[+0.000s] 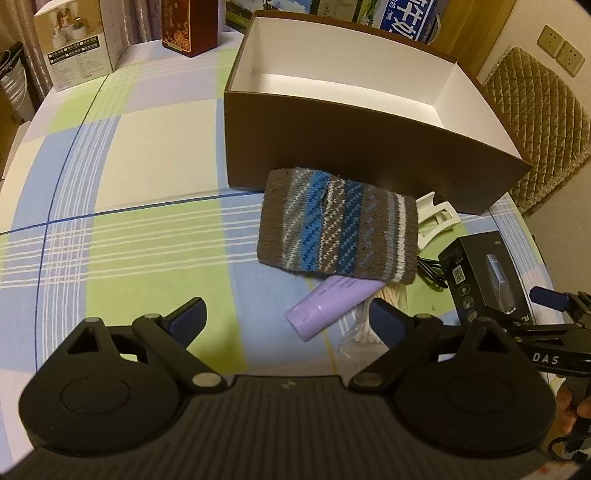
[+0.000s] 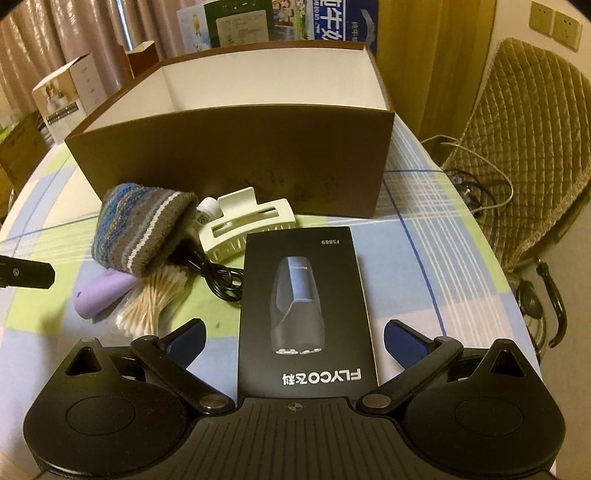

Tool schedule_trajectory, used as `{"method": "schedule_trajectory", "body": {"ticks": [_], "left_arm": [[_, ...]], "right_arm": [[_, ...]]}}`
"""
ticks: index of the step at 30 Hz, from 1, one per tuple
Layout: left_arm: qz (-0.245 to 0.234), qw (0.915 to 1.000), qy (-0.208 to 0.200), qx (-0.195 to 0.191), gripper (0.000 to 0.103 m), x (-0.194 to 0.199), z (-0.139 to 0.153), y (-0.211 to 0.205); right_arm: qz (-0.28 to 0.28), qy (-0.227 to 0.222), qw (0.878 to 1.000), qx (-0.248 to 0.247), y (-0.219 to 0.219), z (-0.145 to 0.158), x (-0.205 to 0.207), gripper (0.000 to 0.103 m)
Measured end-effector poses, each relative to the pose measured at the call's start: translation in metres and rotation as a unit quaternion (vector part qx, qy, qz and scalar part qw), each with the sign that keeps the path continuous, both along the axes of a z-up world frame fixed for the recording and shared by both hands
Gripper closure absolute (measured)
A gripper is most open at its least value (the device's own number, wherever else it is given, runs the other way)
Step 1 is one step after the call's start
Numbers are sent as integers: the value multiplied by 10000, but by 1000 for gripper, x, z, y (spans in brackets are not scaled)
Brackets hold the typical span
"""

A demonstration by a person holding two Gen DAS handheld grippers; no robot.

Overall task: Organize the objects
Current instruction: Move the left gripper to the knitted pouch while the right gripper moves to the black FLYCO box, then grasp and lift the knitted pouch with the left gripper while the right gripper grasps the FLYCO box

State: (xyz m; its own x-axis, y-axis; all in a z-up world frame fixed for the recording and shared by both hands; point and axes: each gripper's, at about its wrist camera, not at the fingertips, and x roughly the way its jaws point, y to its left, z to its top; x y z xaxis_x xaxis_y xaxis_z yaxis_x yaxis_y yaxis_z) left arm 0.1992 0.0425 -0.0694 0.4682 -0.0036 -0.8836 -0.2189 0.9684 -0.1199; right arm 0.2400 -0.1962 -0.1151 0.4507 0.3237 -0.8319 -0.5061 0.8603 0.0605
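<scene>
Right gripper [image 2: 293, 341], fingers wide and empty, straddles the near end of the black shaver box [image 2: 306, 314] lying flat on the tabletop [image 2: 424, 236]. Left gripper [image 1: 288, 319], fingers equally wide, hovers near the purple tube [image 1: 328, 306]. Risk: pads slipping off the box's smooth sides, or the raised box clipping the brown box [image 2: 229, 155] wall.

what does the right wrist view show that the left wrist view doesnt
Only the right wrist view shows the shaver box's printed front between the open right gripper's fingers, a small white bottle by the knit pouch's mouth, and the whole hair claw.

Only the left wrist view shows the open left gripper, the knit pouch's flat striped top, and a dark red box at the back.

Both show the empty brown box, purple tube, cotton swabs, black cable and checked tablecloth.
</scene>
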Motion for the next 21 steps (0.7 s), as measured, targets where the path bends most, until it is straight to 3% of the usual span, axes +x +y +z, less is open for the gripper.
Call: {"method": "schedule_trajectory", "body": {"ticks": [4, 9, 21], "left_arm": [[-41, 10000, -27, -46, 10, 4, -3, 0], [-93, 9998, -97, -168, 9, 13, -8, 0], [-241, 9990, -134, -364, 6, 40, -19, -11]], "right_arm": [[55, -17, 9999, -87, 4, -5, 5, 8], [78, 3, 9997, -239, 5, -14, 11, 26], [-469, 1, 9985, -285, -19, -15, 21, 27]]}}
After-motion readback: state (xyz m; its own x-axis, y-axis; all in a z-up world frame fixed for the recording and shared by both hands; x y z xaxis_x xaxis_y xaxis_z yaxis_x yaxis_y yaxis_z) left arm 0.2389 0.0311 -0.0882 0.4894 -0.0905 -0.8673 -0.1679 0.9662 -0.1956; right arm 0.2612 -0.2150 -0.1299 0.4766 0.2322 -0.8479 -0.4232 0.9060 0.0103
